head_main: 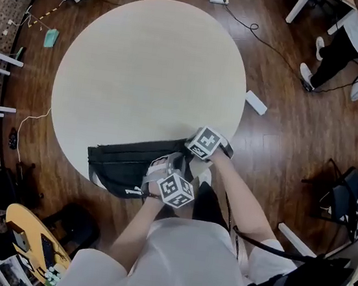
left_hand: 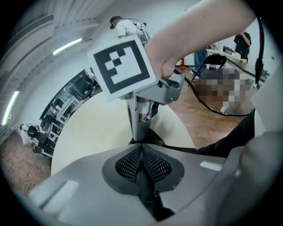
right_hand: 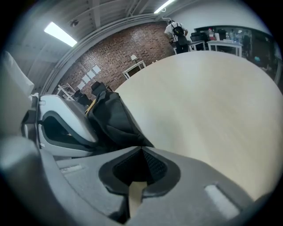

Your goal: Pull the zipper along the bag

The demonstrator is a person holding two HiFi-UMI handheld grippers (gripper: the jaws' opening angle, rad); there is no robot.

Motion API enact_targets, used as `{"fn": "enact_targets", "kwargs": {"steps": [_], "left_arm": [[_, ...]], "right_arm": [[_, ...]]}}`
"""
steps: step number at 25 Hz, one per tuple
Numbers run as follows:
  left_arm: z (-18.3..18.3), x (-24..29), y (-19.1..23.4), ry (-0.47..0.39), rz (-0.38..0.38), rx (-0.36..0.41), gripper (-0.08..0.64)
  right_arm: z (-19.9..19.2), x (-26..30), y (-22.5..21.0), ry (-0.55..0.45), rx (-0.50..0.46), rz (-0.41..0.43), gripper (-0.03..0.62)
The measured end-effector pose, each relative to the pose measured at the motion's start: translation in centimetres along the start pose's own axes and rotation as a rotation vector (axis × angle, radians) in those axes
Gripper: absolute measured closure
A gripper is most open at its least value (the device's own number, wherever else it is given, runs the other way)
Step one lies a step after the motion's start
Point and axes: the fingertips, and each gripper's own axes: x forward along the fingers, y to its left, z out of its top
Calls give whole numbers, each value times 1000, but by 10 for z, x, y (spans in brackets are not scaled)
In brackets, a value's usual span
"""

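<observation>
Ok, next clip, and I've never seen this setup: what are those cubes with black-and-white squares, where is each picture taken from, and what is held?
No robot here: a person holds a tool in each hand; each tool has two jaws and a marker cube. The head view is from a camera on the person's head, looking down on a round table with a black bag at its near edge. The other two pictures come from cameras riding on the tools, looking along their jaws. The left tool is closed with black bag fabric between its jaws; the cube in its picture belongs to the other tool. The right tool is also closed, its tips seemingly pinching the bag's edge. Which part of it they hold is too small to tell.
</observation>
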Motion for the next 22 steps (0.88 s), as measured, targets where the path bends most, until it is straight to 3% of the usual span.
{"fn": "enact_targets", "kwargs": {"steps": [6,11,13,17,22], "left_arm": [[-12,-50,11,-110,10,-173,535],[-58,-83,27,-177,20,-291,536],[-81,-98,38,-206,24,-372,537],[-147,-127,80,-232,122,-557,537],[-291,-149,138,-145,314,-704,537]], "right_arm": [[-4,-1,-3,-10,74,-95,603],[-8,-2,-6,-11,105,-229,601],[-8,-3,-7,0,101,-285,601],[-13,-8,-13,60,63,-401,601],[-3,8,-4,174,-87,-496,601]]}}
